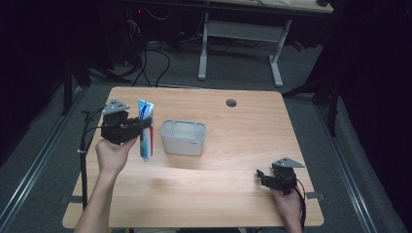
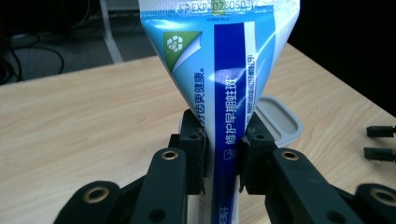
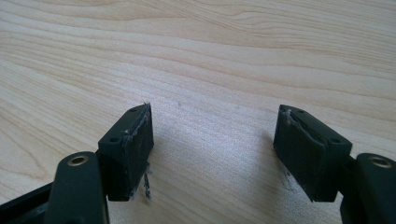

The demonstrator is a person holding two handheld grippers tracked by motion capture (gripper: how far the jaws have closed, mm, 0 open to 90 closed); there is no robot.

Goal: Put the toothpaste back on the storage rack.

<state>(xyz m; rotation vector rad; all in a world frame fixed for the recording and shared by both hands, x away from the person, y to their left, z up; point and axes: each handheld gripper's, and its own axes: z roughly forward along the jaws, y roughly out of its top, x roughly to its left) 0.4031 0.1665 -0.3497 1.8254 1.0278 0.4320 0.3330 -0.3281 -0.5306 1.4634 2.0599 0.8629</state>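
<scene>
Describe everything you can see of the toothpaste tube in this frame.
The toothpaste tube is a soft, glossy tube, light blue and white with a dark blue stripe of white Chinese print, a green recycling mark and a red band lower down. It stands roughly upright, flat crimped end up, clear of the table, just left of the grey container. The left gripper is shut on its middle, squeezing it narrow; its bottom end is too blurred to make out.

We're in a lab here. Black cables (image 1: 145, 63) sprawl over grey carpet (image 1: 233, 73) behind the wooden worktop (image 1: 233, 145). Dark surroundings, white-legged desk (image 1: 243, 43) beyond.
</scene>
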